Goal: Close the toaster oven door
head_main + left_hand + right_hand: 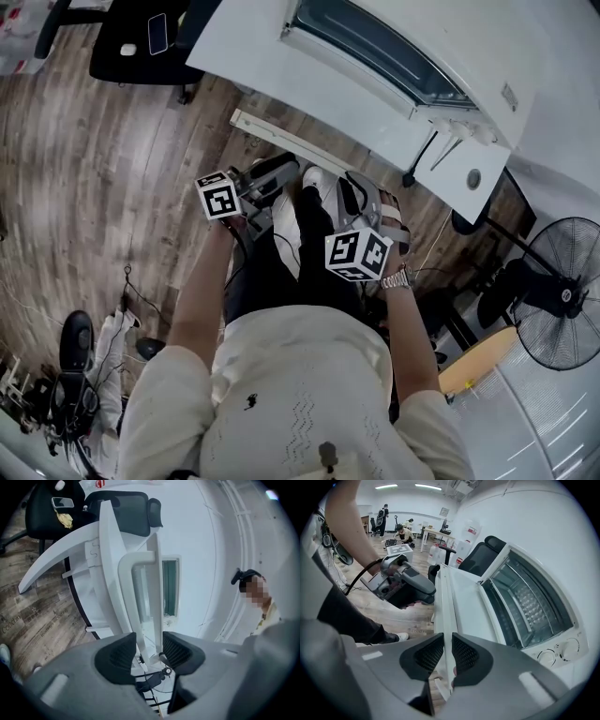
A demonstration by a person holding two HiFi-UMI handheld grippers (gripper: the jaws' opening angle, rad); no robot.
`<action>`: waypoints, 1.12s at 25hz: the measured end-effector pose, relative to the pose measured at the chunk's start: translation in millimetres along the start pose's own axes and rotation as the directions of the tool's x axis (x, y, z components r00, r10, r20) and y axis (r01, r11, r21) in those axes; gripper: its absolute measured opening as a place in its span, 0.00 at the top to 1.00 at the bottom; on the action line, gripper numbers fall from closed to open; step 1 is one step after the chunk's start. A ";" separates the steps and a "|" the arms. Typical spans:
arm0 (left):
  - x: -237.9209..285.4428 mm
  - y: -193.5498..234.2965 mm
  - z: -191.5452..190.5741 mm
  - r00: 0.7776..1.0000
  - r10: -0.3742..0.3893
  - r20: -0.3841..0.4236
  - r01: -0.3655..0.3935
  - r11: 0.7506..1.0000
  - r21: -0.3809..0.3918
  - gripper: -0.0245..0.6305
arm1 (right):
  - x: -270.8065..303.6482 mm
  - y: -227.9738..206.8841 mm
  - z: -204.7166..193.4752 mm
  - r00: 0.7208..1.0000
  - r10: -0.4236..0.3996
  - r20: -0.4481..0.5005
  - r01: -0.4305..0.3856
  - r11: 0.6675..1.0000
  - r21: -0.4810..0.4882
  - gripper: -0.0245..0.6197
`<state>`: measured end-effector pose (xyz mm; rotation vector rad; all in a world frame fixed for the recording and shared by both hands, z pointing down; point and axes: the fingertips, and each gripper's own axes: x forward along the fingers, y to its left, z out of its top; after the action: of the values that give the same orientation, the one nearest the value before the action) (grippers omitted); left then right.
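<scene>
Oven: white oven (pixel 560 638), mouth wide open. The wire rack (pixel 528 603) shows inside and two knobs (pixel 558 652) sit at the near corner.
Door: the door (pixel 465 603) is open, swung right away from the mouth, with its inner face turned to the right gripper view. In the left gripper view it runs edge-on, a strip of green glass (pixel 169 592) showing.
Handle: the long white handle (pixel 444 611) runs along the door's free edge, and both tools are on it, one toward each end.
Left gripper: the left gripper (pixel 149 651) has its jaws set fairly wide with the handle's white bars filling the gap. Both ribbed pads look to be against it, so it is pinching the handle.
Right gripper: the right gripper (pixel 446 656) has its jaws drawn close, only a thin slot between them. The handle's edge runs straight through that slot, pinched.
Spacing: from the right gripper view, the left tool meets the far end of the handle, well apart from the right one.
Arms: in the head view both forearms reach forward and down, marker cubes up, left cube (pixel 219 196) beside right cube (pixel 357 254).
Around: wood floor (pixel 94 187) below and a black chair (pixel 126 517) beyond the door. People are far back in the room, too small to make out.
</scene>
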<state>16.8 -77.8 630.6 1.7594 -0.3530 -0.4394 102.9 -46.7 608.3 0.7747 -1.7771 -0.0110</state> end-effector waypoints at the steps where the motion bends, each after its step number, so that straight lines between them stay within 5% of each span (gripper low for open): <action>1: 0.5 -0.9 -0.3 1.000 0.006 -0.015 -0.006 1.000 0.012 0.68 | -0.4 -0.3 0.0 1.000 -0.002 -0.004 0.002 1.000 -0.005 0.85; 9: -5.6 -5.6 -5.5 0.988 0.101 -0.116 -0.087 0.989 0.118 0.69 | -7.9 -5.7 4.6 1.000 -0.018 -0.026 0.017 1.000 -0.004 0.86; 13: -13.9 -14.3 -2.8 0.971 0.165 -0.171 -0.125 0.967 0.223 0.90 | -11.2 -9.4 6.5 0.999 -0.024 -0.027 0.024 1.000 0.004 0.86; 17: -19.2 -33.3 -2.7 0.937 0.221 -0.270 -0.109 0.920 0.376 0.90 | -12.9 -11.5 7.5 0.999 -0.032 -0.034 0.032 0.999 0.009 0.86; 23: -19.5 -57.6 6.1 0.871 0.388 -0.302 -0.104 0.746 0.658 0.96 | -15.0 -15.6 9.4 0.999 -0.038 -0.034 0.039 0.999 0.029 0.86; 28: -12.8 -68.0 11.3 0.775 0.571 -0.270 -0.032 0.462 0.886 0.96 | -18.5 -19.3 11.3 0.999 -0.036 -0.034 0.038 0.998 0.046 0.86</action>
<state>0.4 -66.1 563.5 2.6038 -0.5282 0.6849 105.3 -56.6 581.1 0.8369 -1.7370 0.0183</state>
